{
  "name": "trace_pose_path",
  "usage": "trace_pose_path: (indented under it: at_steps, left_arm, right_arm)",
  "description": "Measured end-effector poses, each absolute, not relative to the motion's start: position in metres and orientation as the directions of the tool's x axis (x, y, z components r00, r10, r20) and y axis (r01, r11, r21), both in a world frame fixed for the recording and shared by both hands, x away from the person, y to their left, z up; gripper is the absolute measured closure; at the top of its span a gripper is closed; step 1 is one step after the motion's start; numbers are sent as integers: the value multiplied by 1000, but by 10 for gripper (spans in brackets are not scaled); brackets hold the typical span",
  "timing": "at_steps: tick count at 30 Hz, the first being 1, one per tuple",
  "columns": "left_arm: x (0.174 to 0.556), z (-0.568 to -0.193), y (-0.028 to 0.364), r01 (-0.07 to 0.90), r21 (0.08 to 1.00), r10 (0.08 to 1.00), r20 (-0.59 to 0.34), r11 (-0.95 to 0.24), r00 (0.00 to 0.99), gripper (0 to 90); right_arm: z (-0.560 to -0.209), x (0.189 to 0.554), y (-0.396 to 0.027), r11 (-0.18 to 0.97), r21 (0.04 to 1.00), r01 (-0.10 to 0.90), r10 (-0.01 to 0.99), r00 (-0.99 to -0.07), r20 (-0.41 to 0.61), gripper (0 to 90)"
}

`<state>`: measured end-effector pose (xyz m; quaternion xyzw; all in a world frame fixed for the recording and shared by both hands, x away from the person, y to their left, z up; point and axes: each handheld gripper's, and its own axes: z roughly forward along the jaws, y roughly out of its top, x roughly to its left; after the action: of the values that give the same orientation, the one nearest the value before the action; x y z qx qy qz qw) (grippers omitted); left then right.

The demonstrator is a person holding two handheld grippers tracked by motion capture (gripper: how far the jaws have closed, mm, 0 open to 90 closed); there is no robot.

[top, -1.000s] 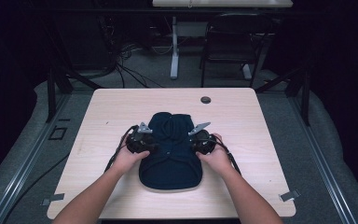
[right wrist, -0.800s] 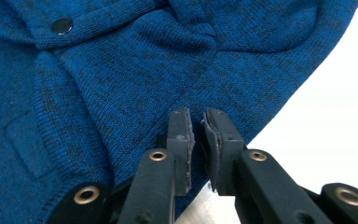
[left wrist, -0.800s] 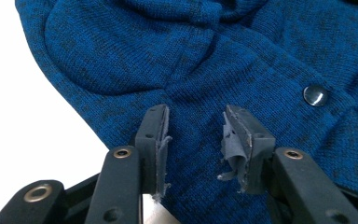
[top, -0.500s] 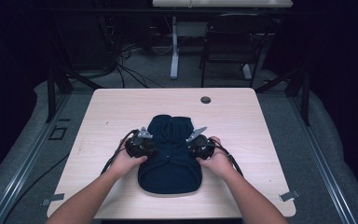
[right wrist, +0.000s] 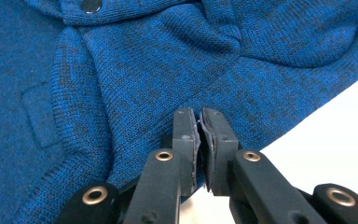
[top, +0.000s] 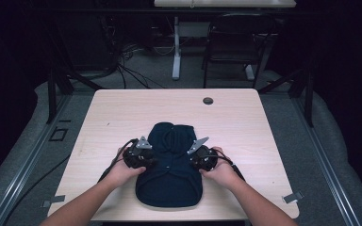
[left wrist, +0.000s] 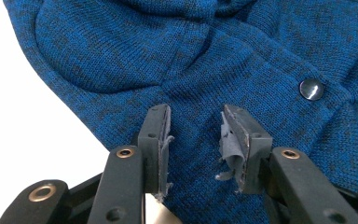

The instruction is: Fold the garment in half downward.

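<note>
Handling a soft blue knit garment [top: 169, 176] folded at the near middle of the bench [top: 273, 141].
Likely light, limp, grippy rather than slick; best pinched at a thick seam or folded edge near the sides. Mottled blue knit, dark snap button [left wrist: 311, 89], small chest patch. Left tongs [left wrist: 193, 135] spread over the fabric; right tongs [right wrist: 199, 140] pressed together at the garment's edge, fabric between them not discernible.

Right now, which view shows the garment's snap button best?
The left gripper view: the snap button sits whole and in focus on the blue knit garment, right of the open jaws. The right gripper view catches one snap cut by the top edge. In the high view it is too small to tell.
</note>
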<state>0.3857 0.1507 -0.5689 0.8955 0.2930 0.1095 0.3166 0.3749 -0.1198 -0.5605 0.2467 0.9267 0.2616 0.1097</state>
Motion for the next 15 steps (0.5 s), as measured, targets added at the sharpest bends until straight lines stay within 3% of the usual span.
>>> trace_pose_path:
  at_steps: [9,15]
  left_arm:
    - [374,-566,152,459,605,567,-15,-651,824,633]
    - [395,-546,154,458,635,584,-14,-622,812,640]
  right_arm:
    - [-559,368,-117,768,514,382,487,-870,-81,836]
    - [-537,375,-113,771,528,355,470,-877,-97,819]
